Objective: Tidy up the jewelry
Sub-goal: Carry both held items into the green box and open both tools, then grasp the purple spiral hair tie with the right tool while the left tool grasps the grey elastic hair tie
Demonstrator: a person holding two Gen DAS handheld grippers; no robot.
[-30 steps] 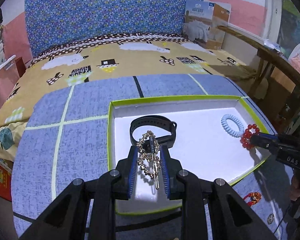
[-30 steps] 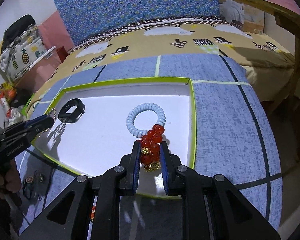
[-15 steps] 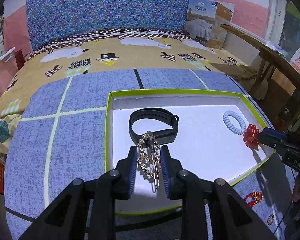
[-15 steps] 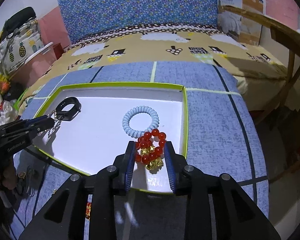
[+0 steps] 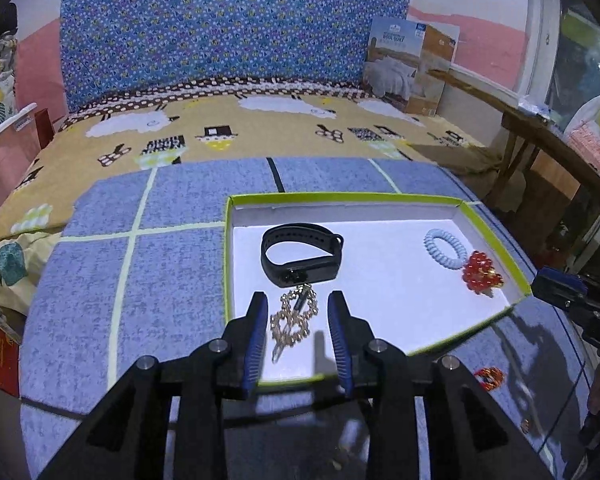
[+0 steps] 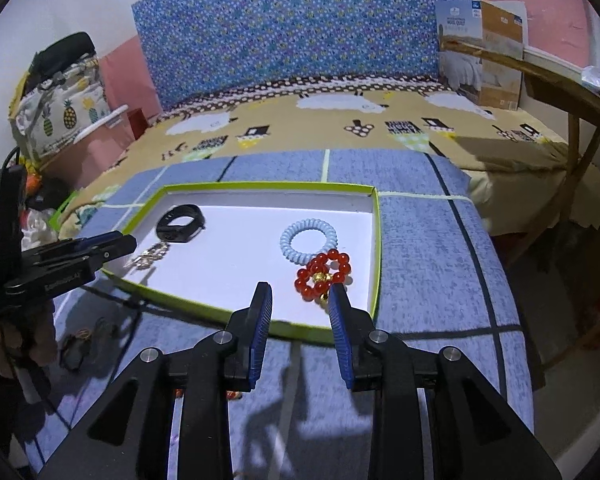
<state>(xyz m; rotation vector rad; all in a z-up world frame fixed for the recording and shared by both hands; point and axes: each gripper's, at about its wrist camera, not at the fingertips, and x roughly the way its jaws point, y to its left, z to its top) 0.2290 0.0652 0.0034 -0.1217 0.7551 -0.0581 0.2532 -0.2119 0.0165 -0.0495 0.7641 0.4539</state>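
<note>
A white tray with a green rim (image 5: 226, 264) (image 6: 377, 248) lies on the blue mat. In it are a black wristband (image 5: 300, 254) (image 6: 180, 224), a light blue coil hair tie (image 5: 444, 248) (image 6: 308, 240), a gold chain piece (image 5: 294, 316) (image 6: 150, 256) and a red bead bracelet with gold beads (image 5: 480, 274) (image 6: 324, 274). My left gripper (image 5: 298, 310) is open, its jaws standing either side of the gold chain, which lies in the tray. My right gripper (image 6: 300, 300) is open at the tray's near edge, with the red bracelet just beyond its right finger.
Small jewelry pieces lie on the mat outside the tray (image 5: 488, 376) (image 6: 80, 340). Behind is a bed with a sheep-print cover (image 5: 260, 128), a blue patterned headboard (image 6: 292, 40), a cardboard box (image 5: 412, 68) and a wooden frame at the right (image 6: 572, 92).
Both grippers opened and pulled back. The gold chain left the left gripper and lies in the tray; the red bracelet left the right gripper and lies by the coil hair tie.
</note>
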